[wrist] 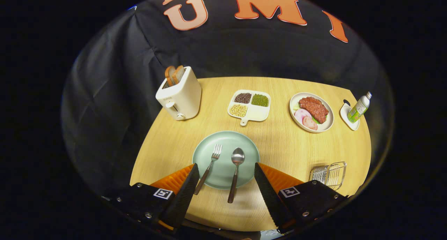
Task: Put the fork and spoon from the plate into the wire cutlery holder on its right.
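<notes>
— Steel heads on dark brown handles, both of them. The gripper (223, 179) hangs above the near edge of the surface (279, 145), jaws spread wide and pinching nothing. The fork (209, 166) and spoon (236, 173) lie between the fingers, just ahead of them, on the pale green plate (251, 152).

— How do they lie?

— Side by side, apart from each other, heads pointing away, handles sticking out over the plate's near rim toward the gripper. The fork is to the left, the spoon to the right, with its handle reaching furthest off the plate.

— How would they handle, do you think?

— Light and stiff, I judge, nothing fragile. The polished heads look slippery; the handles seem the better hold, and where they overhang the rim there is likely room for a finger on each side. Thin things, though, so a pinch near the handle's middle should keep one from swinging.

— And the holder?

— The wire cutlery holder (330, 174) stands on the surface to the right of the plate, just beyond the right finger, well apart from the cutlery.

— Beyond that?

— A white toaster (181, 93) with bread slices, a divided tray of beans (249, 105), a plate of meat and sliced vegetables (312, 112), and a small bottle (359, 107) on a white dish.
</notes>
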A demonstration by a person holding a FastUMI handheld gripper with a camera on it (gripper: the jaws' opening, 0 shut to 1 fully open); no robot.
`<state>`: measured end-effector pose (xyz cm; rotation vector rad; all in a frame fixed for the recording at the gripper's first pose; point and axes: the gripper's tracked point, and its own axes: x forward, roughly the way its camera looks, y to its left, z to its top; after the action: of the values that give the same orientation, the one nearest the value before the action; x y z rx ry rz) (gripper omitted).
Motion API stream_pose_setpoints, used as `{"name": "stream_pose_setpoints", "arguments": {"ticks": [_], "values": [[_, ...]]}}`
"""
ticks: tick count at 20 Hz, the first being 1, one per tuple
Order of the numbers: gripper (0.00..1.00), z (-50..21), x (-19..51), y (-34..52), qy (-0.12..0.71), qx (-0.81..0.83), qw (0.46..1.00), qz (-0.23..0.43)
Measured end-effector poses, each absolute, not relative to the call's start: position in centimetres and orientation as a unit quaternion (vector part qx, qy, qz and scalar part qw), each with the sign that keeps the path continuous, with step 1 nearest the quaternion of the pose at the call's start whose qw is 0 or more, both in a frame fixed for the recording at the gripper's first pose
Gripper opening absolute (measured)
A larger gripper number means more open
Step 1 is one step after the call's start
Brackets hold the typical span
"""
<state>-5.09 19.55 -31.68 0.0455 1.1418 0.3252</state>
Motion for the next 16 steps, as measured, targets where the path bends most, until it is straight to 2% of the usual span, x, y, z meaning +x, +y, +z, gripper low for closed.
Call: {"name": "stream_pose_setpoints", "arguments": {"ticks": [8,16], "values": [[0.83,-39.0,-6.1,20.2,0.617,-0.064,0.770,0.151],[0.52,-44.7,-7.3,20.8,0.692,-0.085,0.705,0.129]]}}
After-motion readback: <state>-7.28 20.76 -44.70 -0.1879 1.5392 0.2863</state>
